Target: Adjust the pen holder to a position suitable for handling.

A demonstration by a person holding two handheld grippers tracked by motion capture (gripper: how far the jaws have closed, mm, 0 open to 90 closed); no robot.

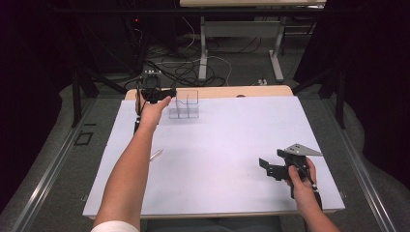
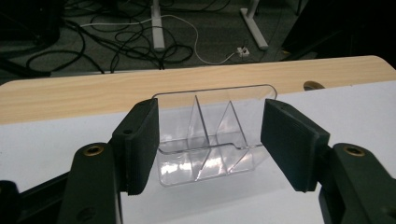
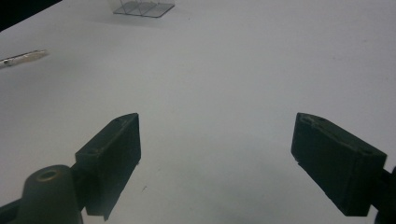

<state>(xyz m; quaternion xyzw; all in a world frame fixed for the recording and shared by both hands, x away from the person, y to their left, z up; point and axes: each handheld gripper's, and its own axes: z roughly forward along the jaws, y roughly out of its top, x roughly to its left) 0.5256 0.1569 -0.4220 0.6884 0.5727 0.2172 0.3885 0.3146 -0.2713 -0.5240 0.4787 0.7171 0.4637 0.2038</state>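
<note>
A clear plastic organiser with upright dividers stands at the far left of the white table top. My left gripper reaches out to it at arm's length. In the left gripper view the organiser sits between the two black jaws of the left gripper, which flank its side walls; I see no squeeze on it. My right gripper rests low near the front right of the table. Its jaws stand wide apart in the right gripper view, with bare white surface between them.
A thin silvery pen-like stick lies on the table beside the left forearm, also in the right gripper view. A wooden strip edges the table's far side. Beyond it are cables and desk legs on the floor.
</note>
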